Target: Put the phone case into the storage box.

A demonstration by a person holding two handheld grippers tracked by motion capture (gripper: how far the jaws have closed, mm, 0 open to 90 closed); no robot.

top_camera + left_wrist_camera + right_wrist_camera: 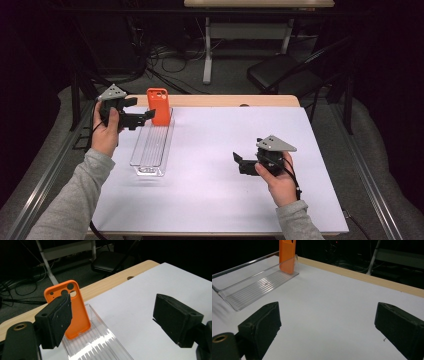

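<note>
1. Left gripper (131, 118), jaws spread wide and empty, is held raised at 10 o'clock, just beside the case (158, 106).
2. Case stands upright in the tray's (150, 150) far end.
3. Right gripper (239, 161), jaws apart and empty, hovers at 4 o'clock.

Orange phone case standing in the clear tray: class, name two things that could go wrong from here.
1. The phone case stands upright at the far end of the tray; the open left gripper close beside it could knock it over.
2. The tray looks light and unsecured on the table, so a push might slide it.
</note>
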